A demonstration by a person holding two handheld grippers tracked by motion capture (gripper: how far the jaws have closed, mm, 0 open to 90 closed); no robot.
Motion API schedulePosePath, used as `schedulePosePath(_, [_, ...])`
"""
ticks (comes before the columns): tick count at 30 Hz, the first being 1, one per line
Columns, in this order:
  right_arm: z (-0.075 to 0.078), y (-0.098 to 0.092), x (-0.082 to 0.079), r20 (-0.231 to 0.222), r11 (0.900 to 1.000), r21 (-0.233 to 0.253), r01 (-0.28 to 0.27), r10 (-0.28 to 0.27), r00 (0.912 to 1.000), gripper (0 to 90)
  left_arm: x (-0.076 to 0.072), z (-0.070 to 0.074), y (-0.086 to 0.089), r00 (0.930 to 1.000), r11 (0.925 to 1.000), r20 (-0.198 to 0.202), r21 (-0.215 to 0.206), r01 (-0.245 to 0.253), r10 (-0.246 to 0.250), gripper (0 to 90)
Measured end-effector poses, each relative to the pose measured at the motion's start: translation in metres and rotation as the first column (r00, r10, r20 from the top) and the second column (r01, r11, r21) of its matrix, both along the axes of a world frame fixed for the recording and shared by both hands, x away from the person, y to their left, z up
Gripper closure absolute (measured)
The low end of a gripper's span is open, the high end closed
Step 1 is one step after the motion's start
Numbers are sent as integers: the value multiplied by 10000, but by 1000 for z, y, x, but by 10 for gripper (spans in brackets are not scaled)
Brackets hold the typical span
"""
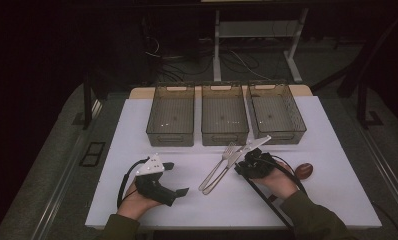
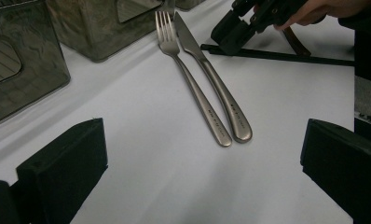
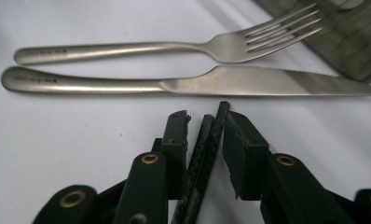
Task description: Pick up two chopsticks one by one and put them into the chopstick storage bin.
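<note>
A steel fork (image 1: 219, 165) and knife (image 1: 237, 157) lie side by side in the middle of the white table (image 1: 307, 205), tips toward the bins. My right gripper (image 1: 242, 167) sits just right of the knife blade. In the right gripper view its jaws (image 3: 207, 116) are shut on the end of a pair of black chopsticks (image 3: 207, 140), with the knife (image 3: 197, 84) and fork (image 3: 127, 49) just beyond. The chopsticks (image 1: 264, 197) lie flat, trailing toward the near edge. My left gripper (image 1: 177, 178) rests left of the cutlery, open and empty, its jaws (image 2: 202, 163) facing the fork (image 2: 193, 84) and knife (image 2: 221, 88) handles.
Three see-through bins (image 1: 171, 131) (image 1: 224, 135) (image 1: 279, 135) stand in a row at the back of the table, all looking empty. A reddish-brown oval object (image 1: 303, 170) lies right of my right hand. Dark floor and table legs lie beyond.
</note>
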State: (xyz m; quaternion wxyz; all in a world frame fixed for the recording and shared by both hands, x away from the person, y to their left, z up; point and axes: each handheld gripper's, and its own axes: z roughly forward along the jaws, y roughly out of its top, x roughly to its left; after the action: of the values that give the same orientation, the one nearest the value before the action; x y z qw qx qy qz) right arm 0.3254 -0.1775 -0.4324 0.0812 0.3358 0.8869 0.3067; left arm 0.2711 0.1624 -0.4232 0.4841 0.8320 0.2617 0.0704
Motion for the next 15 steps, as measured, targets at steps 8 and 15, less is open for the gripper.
schedulePosePath(8, [10,-15,-17,88,9993,370,102,-105,9999,758,0,0,0,10000,10000,-5,-19,-11,11,0])
schedulePosePath(15, [1,-13,-31,-17,9996,64,-258,258,9997,775,0,0,-1,10000,10000,3,-28,-16,16,0])
